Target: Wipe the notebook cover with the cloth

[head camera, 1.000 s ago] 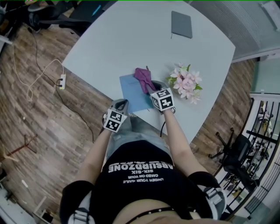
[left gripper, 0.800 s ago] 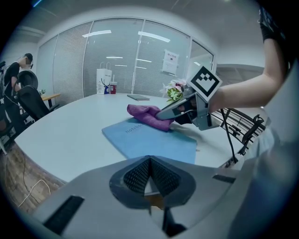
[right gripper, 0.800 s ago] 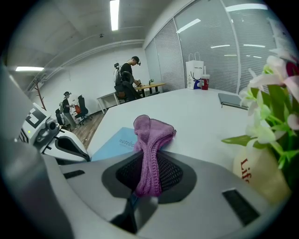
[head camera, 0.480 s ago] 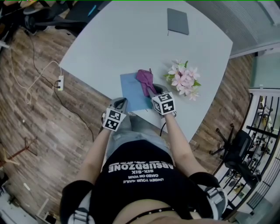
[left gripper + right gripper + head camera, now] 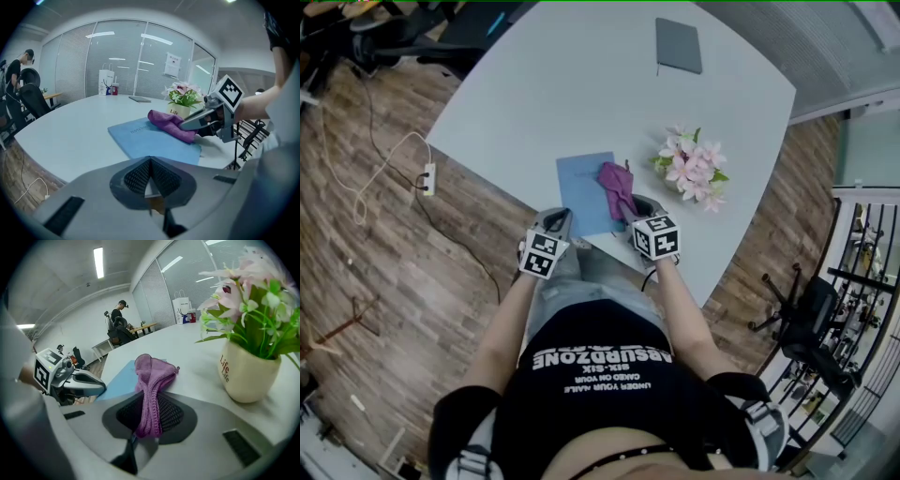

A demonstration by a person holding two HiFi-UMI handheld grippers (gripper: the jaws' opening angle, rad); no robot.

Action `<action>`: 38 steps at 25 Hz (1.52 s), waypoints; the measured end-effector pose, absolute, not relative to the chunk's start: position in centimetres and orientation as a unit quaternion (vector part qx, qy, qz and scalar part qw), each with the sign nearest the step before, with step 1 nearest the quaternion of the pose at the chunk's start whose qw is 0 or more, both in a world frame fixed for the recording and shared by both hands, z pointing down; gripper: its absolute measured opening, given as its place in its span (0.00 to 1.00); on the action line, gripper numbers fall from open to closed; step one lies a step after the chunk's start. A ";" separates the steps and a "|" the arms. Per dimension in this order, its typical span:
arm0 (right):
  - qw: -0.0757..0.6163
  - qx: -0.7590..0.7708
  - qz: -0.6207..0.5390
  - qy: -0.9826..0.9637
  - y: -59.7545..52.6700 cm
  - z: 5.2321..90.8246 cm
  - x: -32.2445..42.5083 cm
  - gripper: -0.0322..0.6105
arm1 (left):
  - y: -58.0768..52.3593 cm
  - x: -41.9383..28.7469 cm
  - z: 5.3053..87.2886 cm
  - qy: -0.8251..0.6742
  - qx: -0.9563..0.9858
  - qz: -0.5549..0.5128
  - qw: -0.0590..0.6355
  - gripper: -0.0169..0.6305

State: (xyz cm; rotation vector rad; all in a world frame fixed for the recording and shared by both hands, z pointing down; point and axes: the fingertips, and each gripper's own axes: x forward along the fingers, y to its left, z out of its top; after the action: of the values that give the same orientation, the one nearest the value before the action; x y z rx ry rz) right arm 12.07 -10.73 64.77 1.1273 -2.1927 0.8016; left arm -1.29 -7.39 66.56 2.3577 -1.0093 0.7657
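Note:
A light blue notebook (image 5: 584,190) lies at the near edge of the pale table (image 5: 581,84). A purple cloth (image 5: 616,183) rests on its right side, and my right gripper (image 5: 634,208) is shut on the cloth's near end. From the right gripper view the cloth (image 5: 151,380) runs out from between the jaws onto the notebook (image 5: 117,378). My left gripper (image 5: 559,221) hangs just off the table's near edge, left of the notebook, jaws shut with nothing between them. The left gripper view shows the notebook (image 5: 150,138), the cloth (image 5: 171,124) and the right gripper (image 5: 206,119) beyond.
A pot of pink flowers (image 5: 692,174) stands just right of the notebook; it looms close (image 5: 251,333) in the right gripper view. A dark grey book (image 5: 678,45) lies at the table's far side. A power strip and cable (image 5: 429,176) lie on the wooden floor at left.
My right gripper has drawn back toward the table's near edge, dragging the purple cloth down the notebook's right side. The left gripper has stayed put.

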 end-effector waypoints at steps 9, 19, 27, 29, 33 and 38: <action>0.293 0.429 0.272 -0.810 -10.9 64.4 11.6 0.18 | -6.9 -1.1 66.4 -0.344 0.856 0.317 0.221 0.05; 0.290 0.419 0.274 -0.816 -10.9 64.1 9.6 0.18 | -4.8 -2.1 66.7 -0.349 0.849 0.313 0.243 0.05; 0.294 0.402 0.272 -0.824 -11.0 64.0 7.7 0.18 | -3.8 -2.2 66.8 -0.348 0.849 0.312 0.245 0.05; 0.294 0.395 0.271 -0.827 -11.0 63.9 7.0 0.18 | -3.6 -2.3 66.7 -0.348 0.849 0.312 0.246 0.05; 0.294 0.382 0.269 -0.834 -10.9 63.8 5.3 0.18 | -3.1 -2.5 66.8 -0.349 0.848 0.313 0.248 0.05; 0.293 0.363 0.268 -0.843 -10.6 63.9 3.1 0.18 | -2.7 -2.8 66.8 -0.352 0.846 0.312 0.249 0.05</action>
State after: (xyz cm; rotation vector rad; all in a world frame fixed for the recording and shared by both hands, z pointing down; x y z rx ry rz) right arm 3.08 -10.58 63.87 0.9658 -2.2468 0.7132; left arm -2.83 -2.68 66.79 2.3052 -0.9594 0.8494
